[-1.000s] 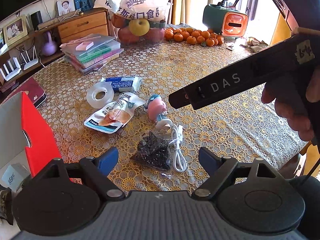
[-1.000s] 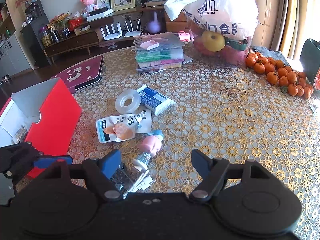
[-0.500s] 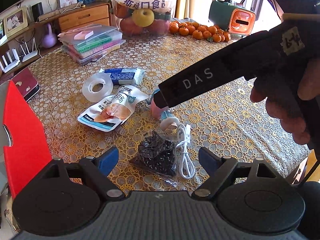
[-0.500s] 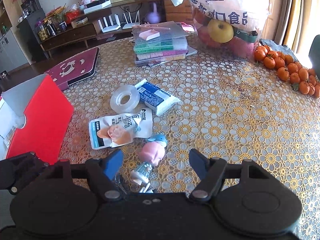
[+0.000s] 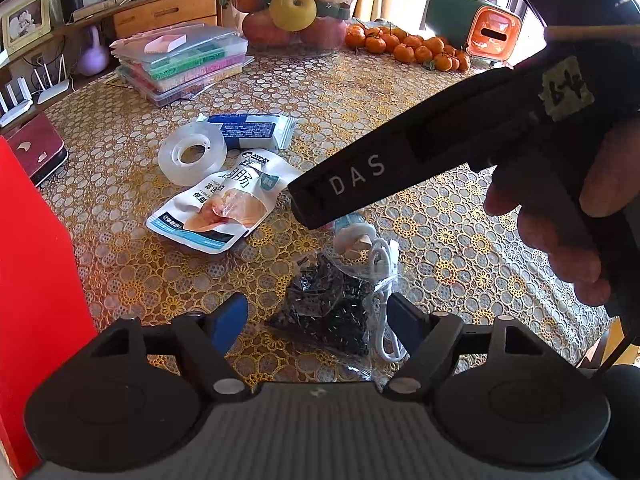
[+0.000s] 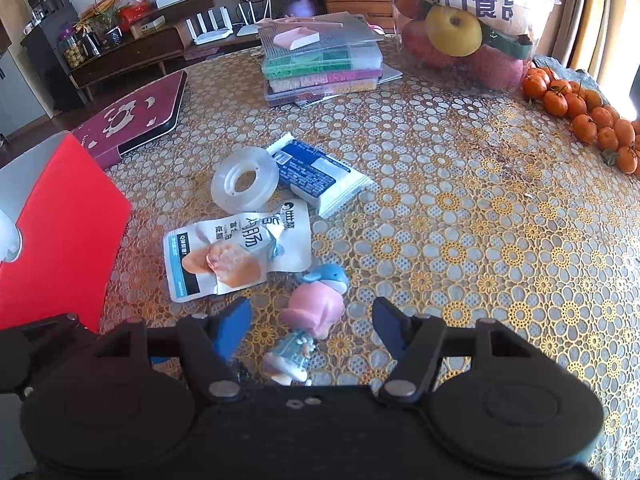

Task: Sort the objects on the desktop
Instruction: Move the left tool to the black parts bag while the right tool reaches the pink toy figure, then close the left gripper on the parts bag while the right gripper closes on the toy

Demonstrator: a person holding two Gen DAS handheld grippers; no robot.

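- Since a second ago your right claw [image 6: 312,330] has dropped closer to the desk [image 6: 460,184] and slid forward, so the little figurine [image 6: 310,316] that sat ahead of its fingers now lies between them.
- Your right claw stands wide, nothing gripped; both blue fingertips [image 6: 232,326] flank the toy without touching it.
- Lying on its side, the figurine points its pink head and blue cap away from you and its pale feet back toward the claw body, so its long axis runs roughly along the fingers, tipped a little to the right.
- Closing across that axis would likely pinch the pink head, the widest part, judging by where the tips sit.
- Your left claw [image 5: 316,320] is also wide and empty, hovering over the bag of dark bits [image 5: 332,312] and the white cable [image 5: 386,276], just behind the toy.
- Seen from the left wrist, the right tool's black body [image 5: 360,178] crosses the view with your hand [image 5: 560,216] on its grip, hiding most of the figurine.
- Snack pouch [image 6: 236,252], tape roll [image 6: 245,179] and blue packet [image 6: 320,176] lie farther out, well clear of both claws.
- A red box [image 6: 60,232] stands at the left edge, a plausible drop point, nearer your left hand.
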